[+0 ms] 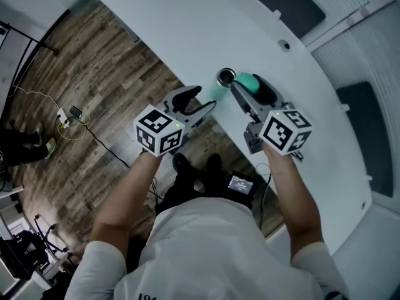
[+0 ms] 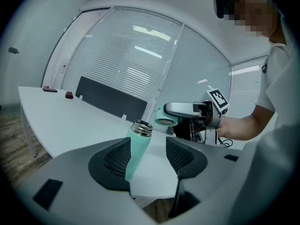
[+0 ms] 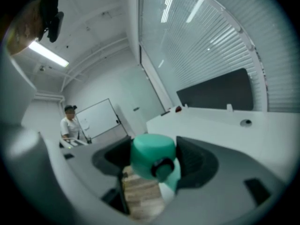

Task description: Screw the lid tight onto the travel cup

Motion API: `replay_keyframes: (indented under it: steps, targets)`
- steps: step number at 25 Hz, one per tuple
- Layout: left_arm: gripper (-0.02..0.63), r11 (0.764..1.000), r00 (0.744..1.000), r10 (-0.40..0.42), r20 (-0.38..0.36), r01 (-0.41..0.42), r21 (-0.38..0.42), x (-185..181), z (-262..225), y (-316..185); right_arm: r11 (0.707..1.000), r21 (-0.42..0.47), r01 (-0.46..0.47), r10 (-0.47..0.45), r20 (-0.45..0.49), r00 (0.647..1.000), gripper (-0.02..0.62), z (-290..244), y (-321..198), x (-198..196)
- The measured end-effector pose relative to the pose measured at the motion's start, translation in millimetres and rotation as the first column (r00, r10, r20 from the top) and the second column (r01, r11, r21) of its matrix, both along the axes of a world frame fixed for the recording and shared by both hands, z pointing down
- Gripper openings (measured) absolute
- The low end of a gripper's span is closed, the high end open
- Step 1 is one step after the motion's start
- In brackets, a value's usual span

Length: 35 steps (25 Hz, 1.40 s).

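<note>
A mint travel cup [image 2: 137, 149] with a bare steel threaded mouth [image 1: 225, 77] stands between the jaws of my left gripper [image 2: 147, 156]. It lies against the left pad, and a gap separates it from the right pad [image 2: 180, 156]. Its base is hidden behind the jaw. In the head view my left gripper [image 1: 205, 99] sits just left of the cup at the table's near edge. My right gripper [image 1: 253, 87] is shut on the mint lid [image 3: 152, 159], which hangs just right of the cup's mouth and a little above it, as the lid [image 2: 165, 116] shows in the left gripper view.
The white table [image 1: 206, 24] curves away, with a cable hole [image 1: 285, 44] and dark screens [image 2: 110, 97] at its far side. Two small red things [image 2: 69, 95] lie at the far left. Wood floor with cables [image 1: 72, 117] lies left. A person [image 3: 70, 123] stands by a whiteboard.
</note>
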State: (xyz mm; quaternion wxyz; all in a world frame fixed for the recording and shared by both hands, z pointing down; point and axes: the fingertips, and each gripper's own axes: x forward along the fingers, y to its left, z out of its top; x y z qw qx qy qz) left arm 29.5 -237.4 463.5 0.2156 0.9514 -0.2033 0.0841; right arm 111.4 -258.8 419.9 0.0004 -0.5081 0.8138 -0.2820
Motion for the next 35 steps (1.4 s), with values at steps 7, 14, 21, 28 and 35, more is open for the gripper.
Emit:
replay_keyframes:
  steps: [7, 14, 21, 28, 35]
  targets:
    - [0.298, 1.0, 0.999, 0.021, 0.027, -0.021, 0.011, 13.9, 14.2, -20.7, 1.0, 0.014, 0.028, -0.027, -0.061, 0.998, 0.299, 5.9, -21.1, -6.7]
    - [0.311, 0.997, 0.995, 0.074, 0.071, -0.076, 0.023, 26.2, 26.7, -31.1, 0.993, 0.066, 0.097, -0.086, -0.155, 0.984, 0.299, 8.4, -32.2, -24.3]
    - [0.311, 0.991, 0.984, 0.126, 0.128, -0.131, 0.029, 38.3, 38.9, -34.4, 0.983, 0.11, 0.147, -0.111, -0.284, 0.952, 0.299, 12.0, -35.9, -31.3]
    - [0.311, 0.983, 0.969, 0.173, 0.176, -0.182, 0.036, 49.4, 52.3, -39.0, 0.974, 0.108, 0.197, -0.144, -0.372, 0.917, 0.299, 30.2, -38.5, -37.6]
    - [0.311, 0.962, 0.942, 0.259, 0.213, -0.271, 0.032, 59.9, 63.6, -32.6, 0.963, 0.121, 0.24, -0.169, -0.42, 0.891, 0.299, 34.8, -35.1, -41.5]
